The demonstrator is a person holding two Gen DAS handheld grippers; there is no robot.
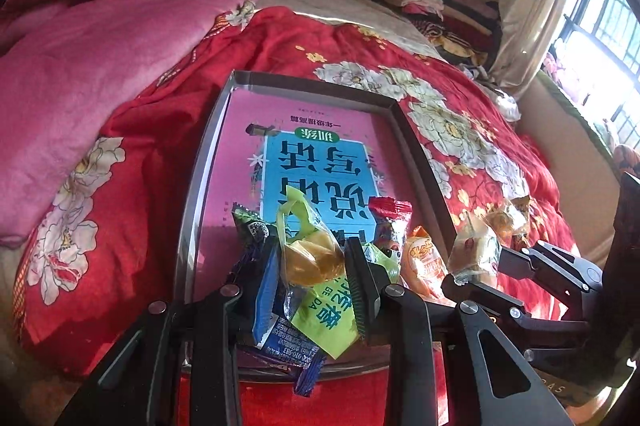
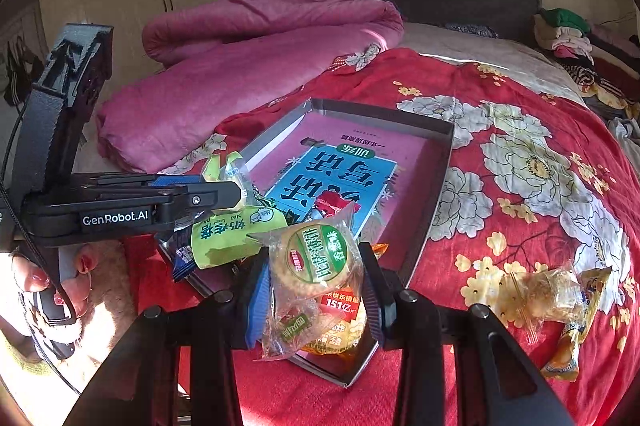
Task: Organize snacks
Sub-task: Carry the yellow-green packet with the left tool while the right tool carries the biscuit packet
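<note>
A grey shallow box (image 1: 320, 83) with a pink and blue book inside lies on the red floral bedspread; it also shows in the right wrist view (image 2: 444, 153). My left gripper (image 1: 316, 278) is shut on a yellow-green snack packet (image 1: 312, 254) over the box's near end. My right gripper (image 2: 316, 286) is shut on a clear packet with a green-labelled round biscuit (image 2: 316, 258), held over the box's near corner. Several snacks lie in the box below, among them an orange packet (image 1: 422, 262) and a red-topped packet (image 1: 390, 218).
Several wrapped snacks (image 2: 540, 294) lie loose on the bedspread right of the box. A rolled pink quilt (image 2: 248, 65) lies at the back left. Folded clothes (image 2: 564, 33) are piled at the bed's far right. A window is at the right.
</note>
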